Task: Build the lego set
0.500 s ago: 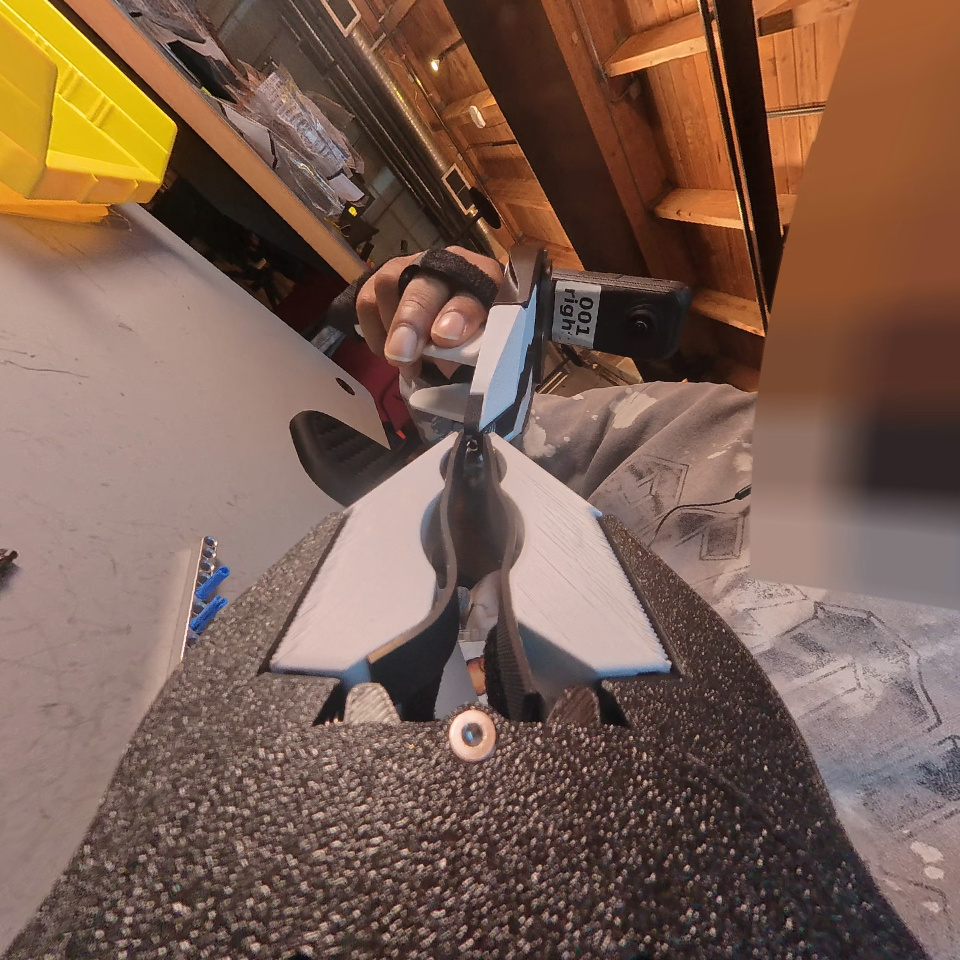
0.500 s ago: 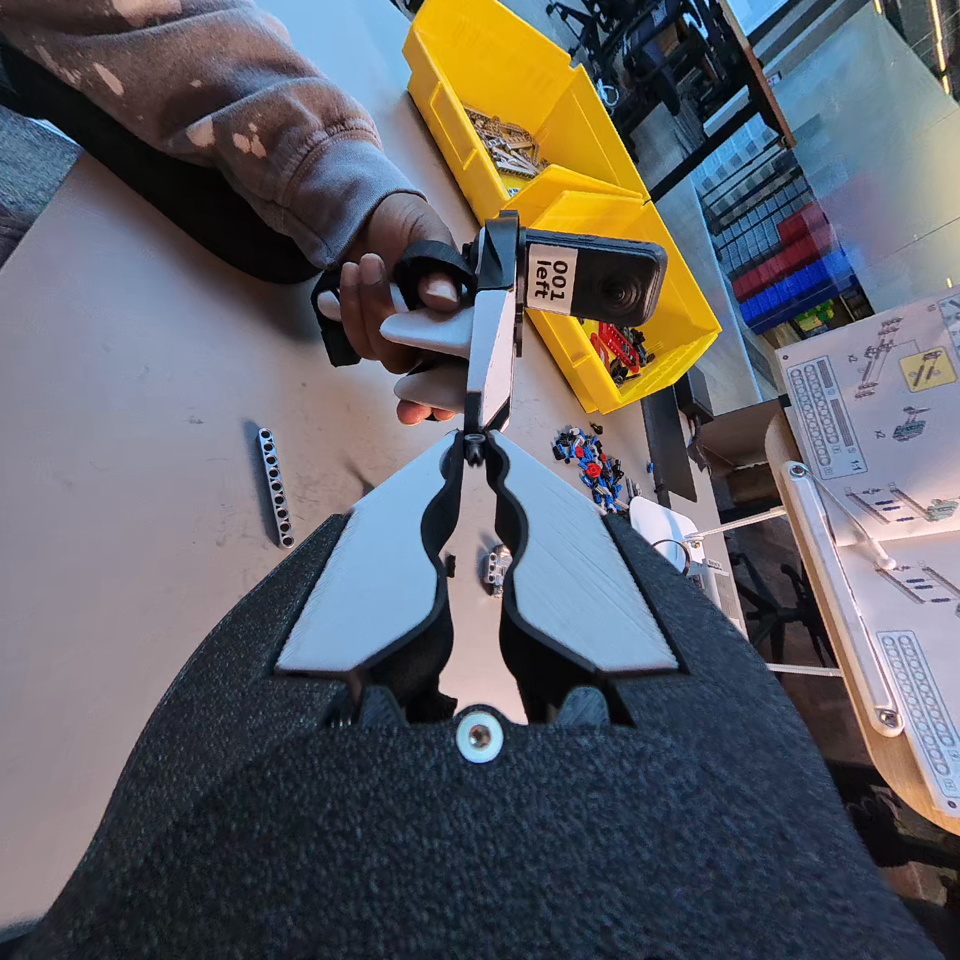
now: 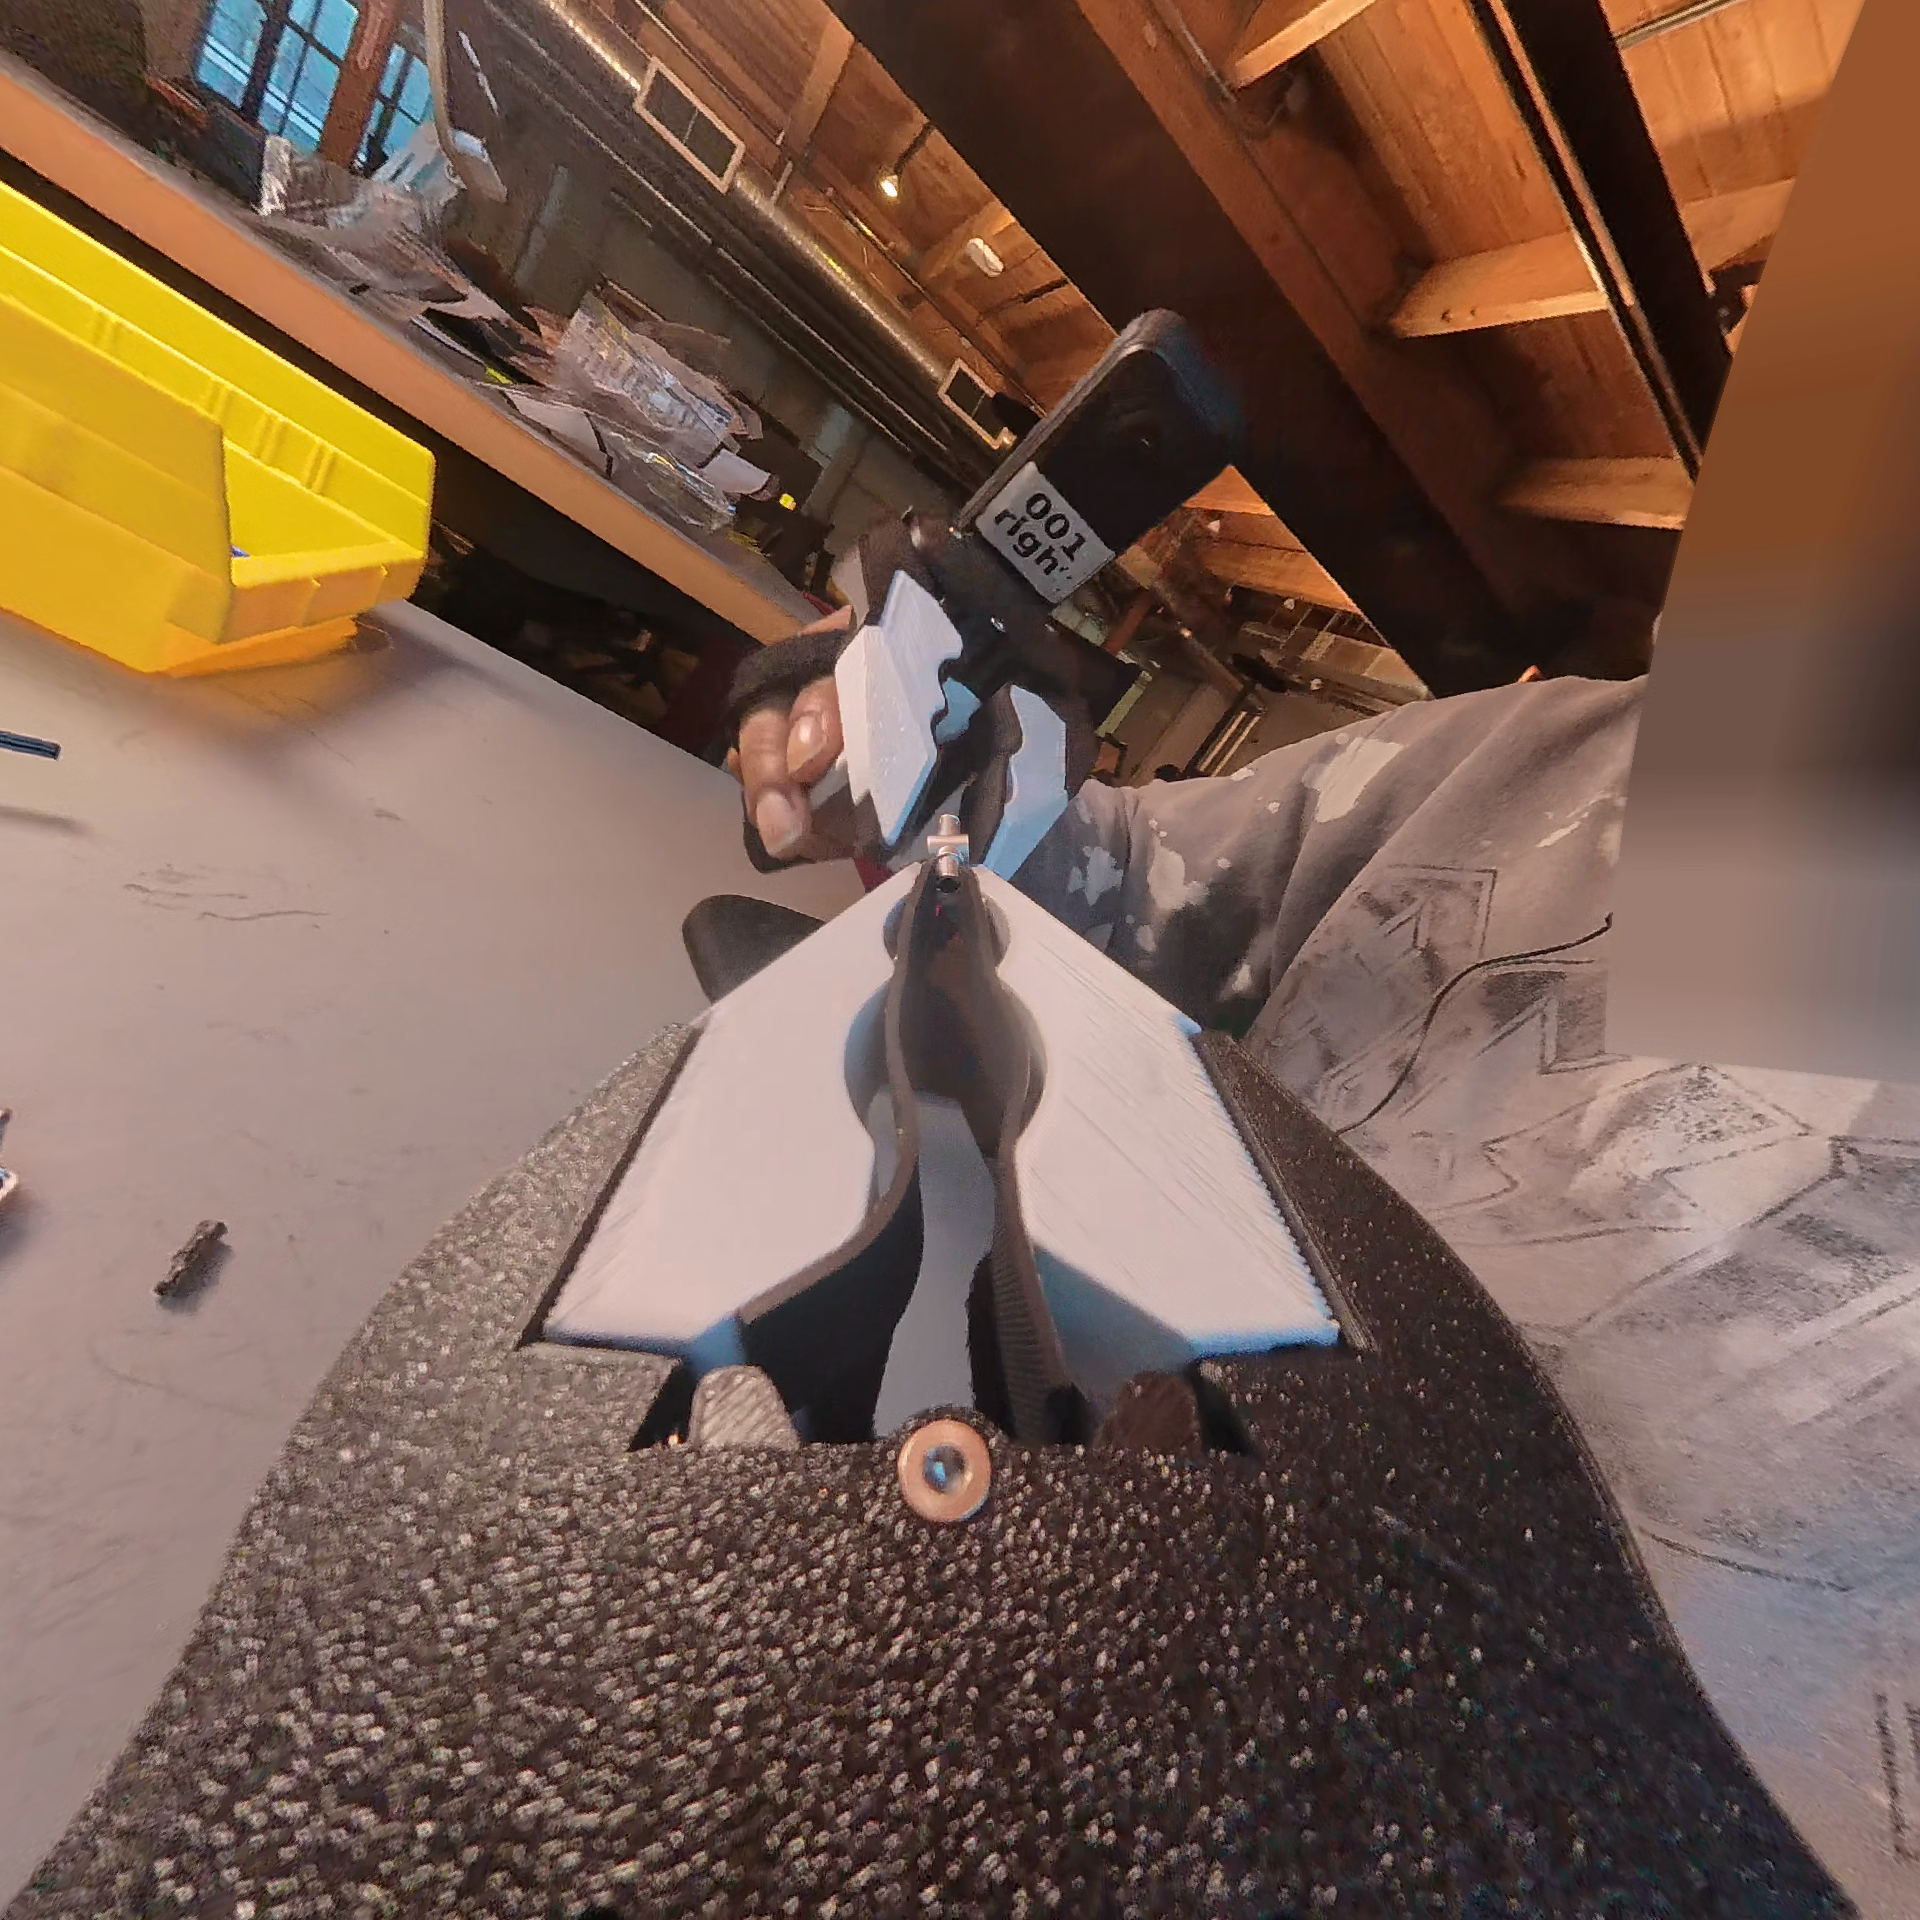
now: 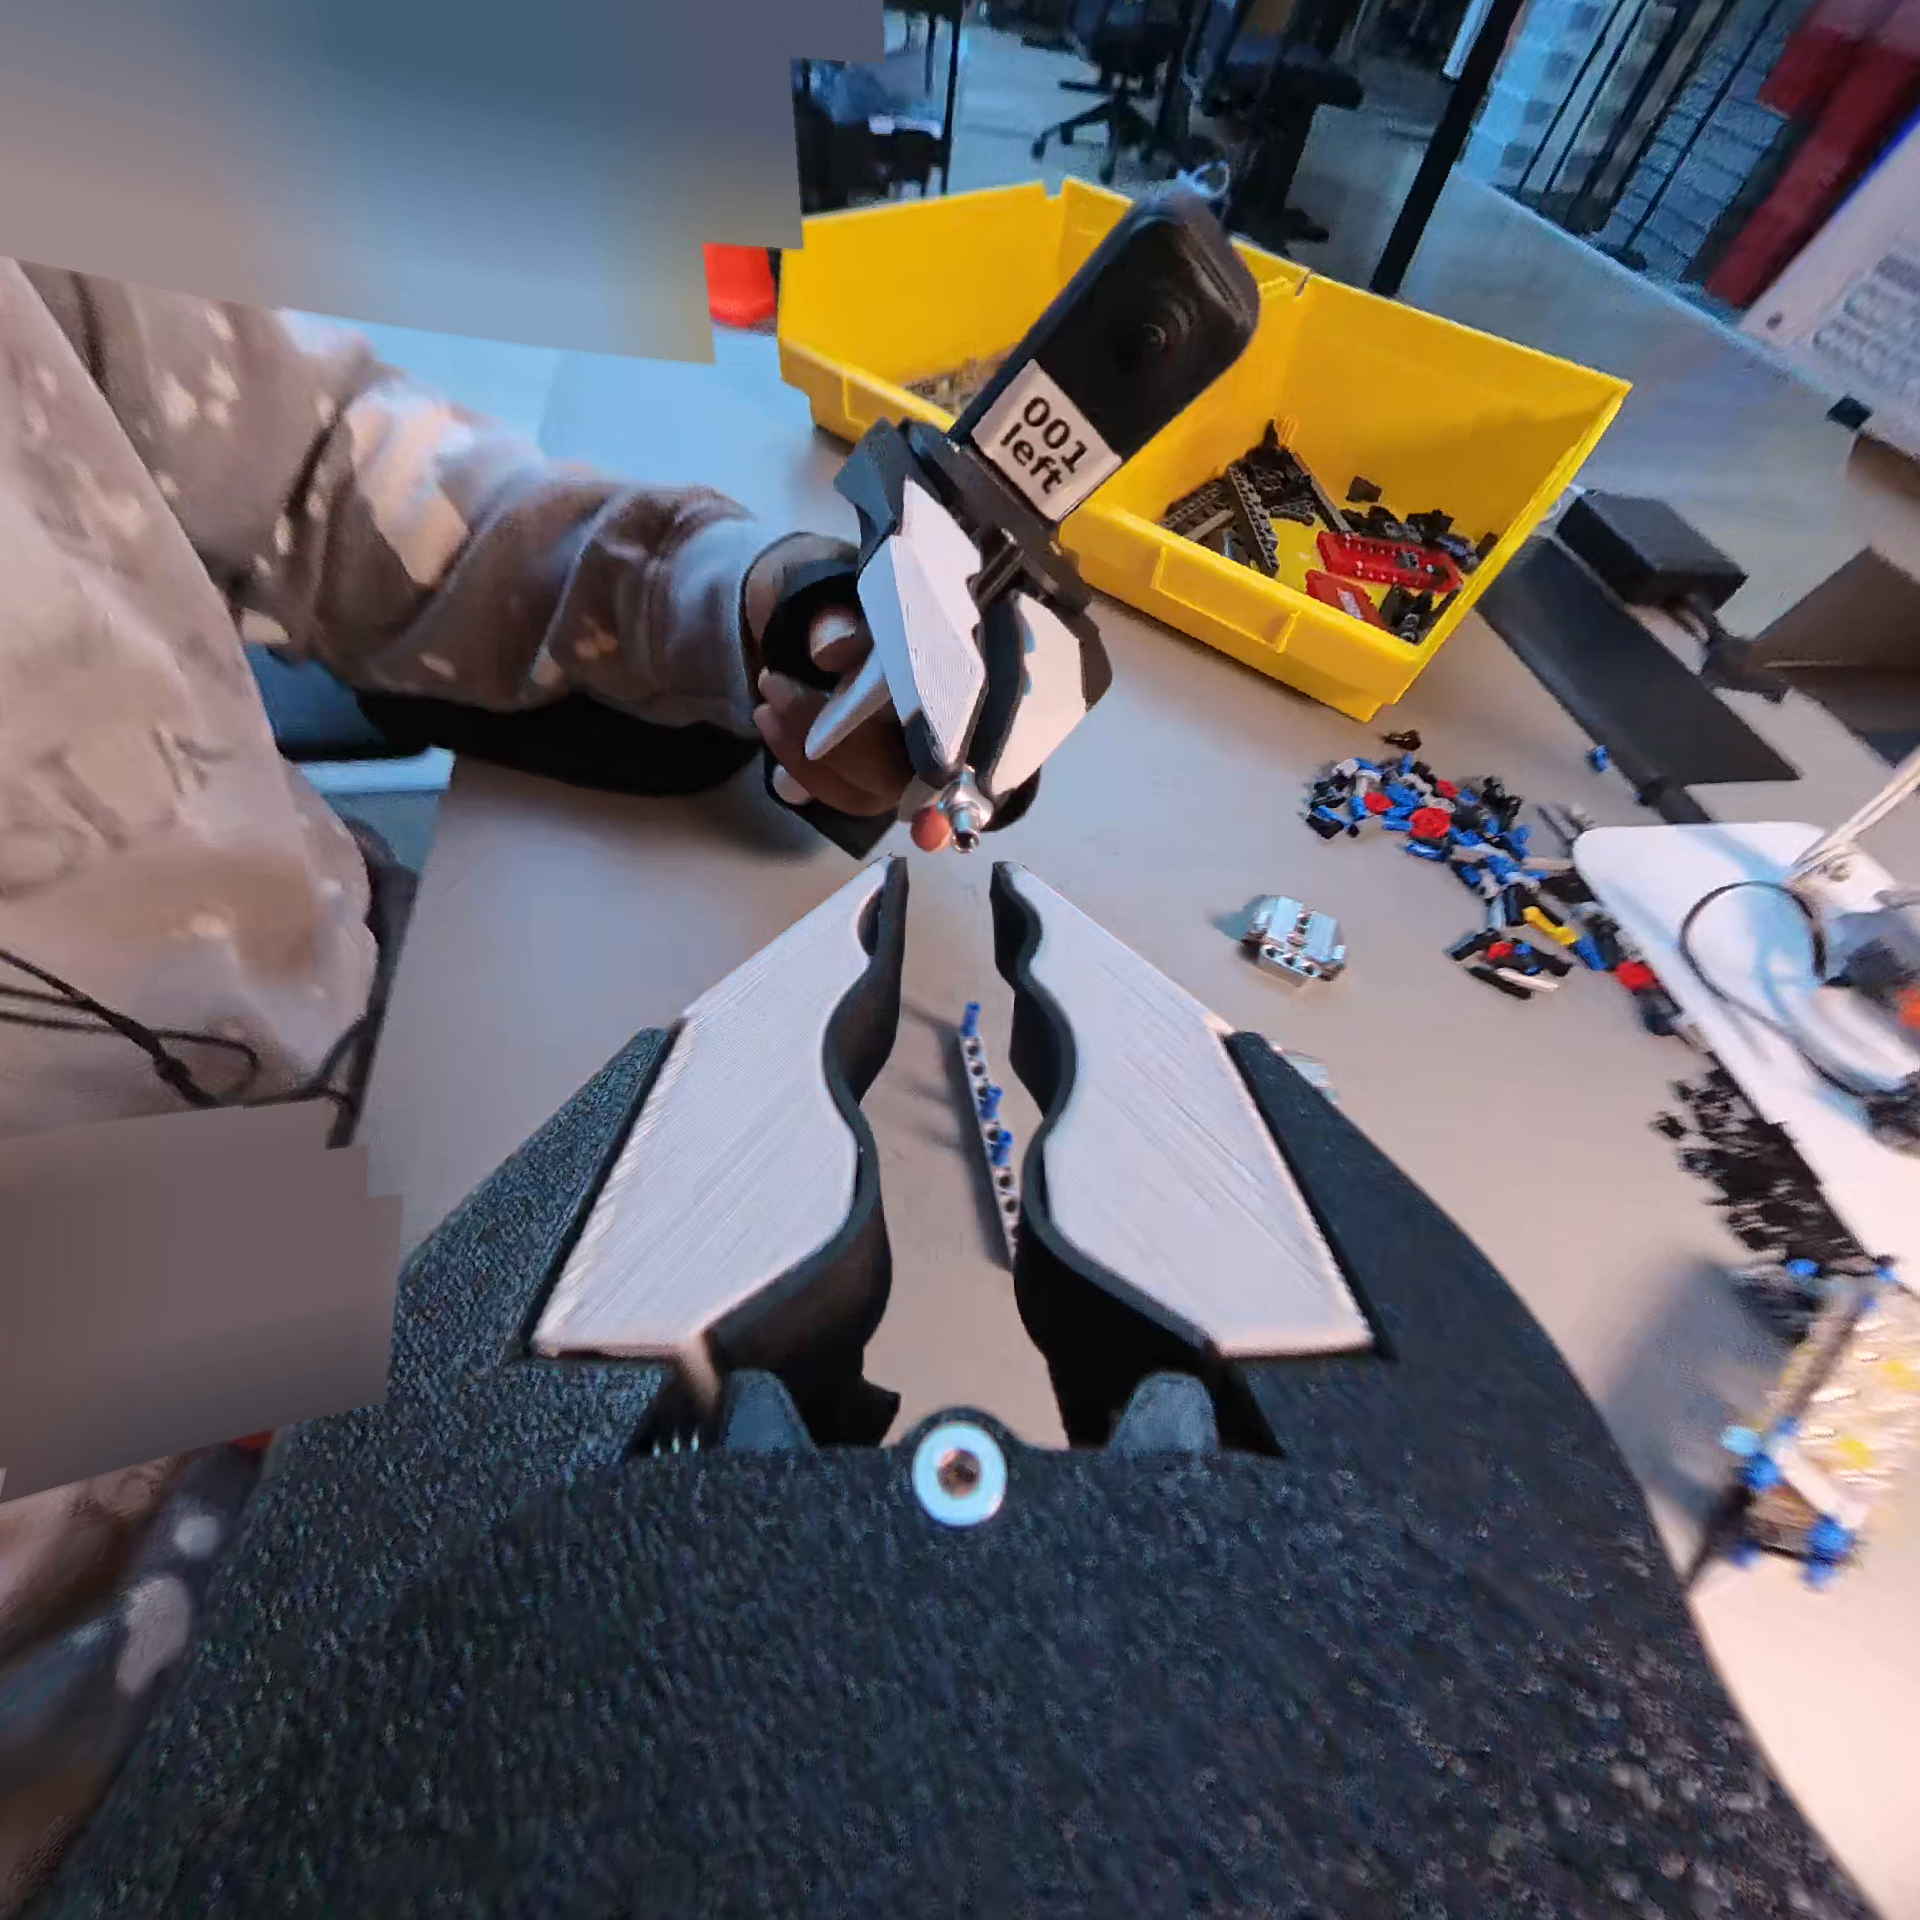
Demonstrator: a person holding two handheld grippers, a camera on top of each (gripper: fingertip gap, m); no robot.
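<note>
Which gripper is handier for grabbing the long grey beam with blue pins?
Probably right: the right gripper is open over the beam; the left gripper is shut on a small grey pin.

Left gripper (image 3: pixel 948 883), fingertips pinched together, faces the right gripper (image 4: pixel 945 868), whose fingers stand slightly parted, tips nearly meeting.

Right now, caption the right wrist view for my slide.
Open right tongs face the left tongs, shut on a small grey pin, above a table.
</note>
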